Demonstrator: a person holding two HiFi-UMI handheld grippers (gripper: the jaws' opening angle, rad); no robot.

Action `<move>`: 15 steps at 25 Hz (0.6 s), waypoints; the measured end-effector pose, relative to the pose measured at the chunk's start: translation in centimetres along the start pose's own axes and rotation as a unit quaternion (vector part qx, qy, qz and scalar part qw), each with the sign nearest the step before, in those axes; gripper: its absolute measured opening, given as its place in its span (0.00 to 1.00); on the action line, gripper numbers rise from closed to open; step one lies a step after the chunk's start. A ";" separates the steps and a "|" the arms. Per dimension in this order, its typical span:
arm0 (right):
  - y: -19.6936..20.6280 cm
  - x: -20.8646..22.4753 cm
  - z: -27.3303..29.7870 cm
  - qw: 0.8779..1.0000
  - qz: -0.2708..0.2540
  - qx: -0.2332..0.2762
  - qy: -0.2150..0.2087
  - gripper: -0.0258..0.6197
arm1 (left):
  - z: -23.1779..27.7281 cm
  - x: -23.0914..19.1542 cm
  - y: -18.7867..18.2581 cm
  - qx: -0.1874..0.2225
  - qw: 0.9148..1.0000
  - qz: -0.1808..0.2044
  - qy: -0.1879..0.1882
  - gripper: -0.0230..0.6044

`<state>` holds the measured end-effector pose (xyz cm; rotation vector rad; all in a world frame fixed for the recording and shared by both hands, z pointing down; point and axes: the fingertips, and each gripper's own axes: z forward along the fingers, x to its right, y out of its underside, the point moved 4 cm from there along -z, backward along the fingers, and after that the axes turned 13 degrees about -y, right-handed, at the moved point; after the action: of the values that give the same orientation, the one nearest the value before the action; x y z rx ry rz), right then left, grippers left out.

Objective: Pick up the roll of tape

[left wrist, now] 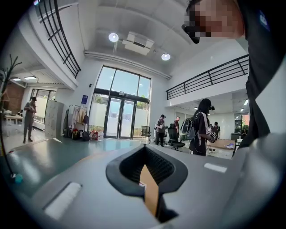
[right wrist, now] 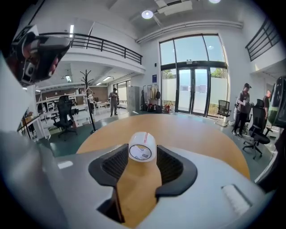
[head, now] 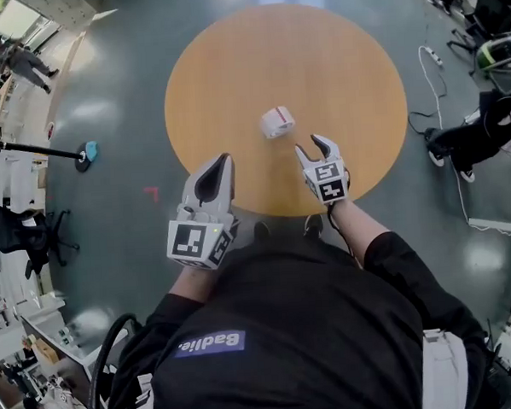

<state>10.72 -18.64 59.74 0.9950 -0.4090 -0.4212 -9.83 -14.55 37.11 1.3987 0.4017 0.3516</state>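
Observation:
The roll of tape [head: 277, 121] is white with a red-printed edge and lies on its side near the middle of the round wooden table [head: 231, 64]. My right gripper [head: 309, 143] hovers over the table's near side, just short of the roll and to its right, open and empty. In the right gripper view the roll [right wrist: 142, 146] sits straight ahead beyond the open jaws of the right gripper [right wrist: 142, 157], its label end facing me and clear of both pads. My left gripper [head: 217, 165] is at the table's near edge, left of the roll, shut and empty. In its own view the left gripper [left wrist: 145, 156] points out over the room.
The table stands on a grey-green floor. A black stand with a blue base [head: 87, 153] is on the floor to the left. Cables and a power strip [head: 432, 56] lie at the right by seated people [head: 483, 136]. Office chairs and people [right wrist: 243, 107] stand near the glass doors.

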 end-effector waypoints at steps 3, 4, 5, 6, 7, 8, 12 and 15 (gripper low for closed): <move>1.2 1.0 1.7 0.999 -0.015 -0.031 -0.014 0.36 | -0.1 -0.1 -0.3 -0.004 1.000 0.003 -0.020 0.06; 1.4 1.3 2.3 0.999 -0.022 -0.040 -0.018 0.36 | -0.1 -0.2 -0.2 -0.004 1.000 0.004 -0.026 0.06; 1.7 1.6 2.9 0.998 -0.032 -0.049 -0.021 0.36 | -0.1 -0.3 -0.1 -0.005 0.999 0.003 -0.031 0.06; 2.0 1.9 3.5 0.997 -0.042 -0.058 -0.022 0.37 | -0.1 -0.4 -0.1 -0.007 0.999 0.002 -0.036 0.06; 2.3 2.2 4.1 0.996 -0.051 -0.067 -0.023 0.37 | -0.1 -0.4 -0.1 -0.010 0.999 0.000 -0.041 0.06; 2.6 2.5 4.7 0.995 -0.060 -0.074 -0.024 0.36 | -0.1 -0.5 -0.1 -0.013 0.999 -0.001 -0.046 0.06; 3.1 3.7 6.9 0.991 -0.088 -0.102 -0.023 0.37 | -0.5 -0.6 -0.2 -0.023 0.998 0.002 -0.064 0.06; 3.3 3.9 8.5 0.986 -0.107 -0.125 -0.027 0.38 | -1.3 -0.8 -0.1 -0.031 0.997 0.004 -0.074 0.06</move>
<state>10.19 -25.07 67.26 0.7863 -0.2899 -0.6781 -11.09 -13.80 36.93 1.3561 0.2606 0.2626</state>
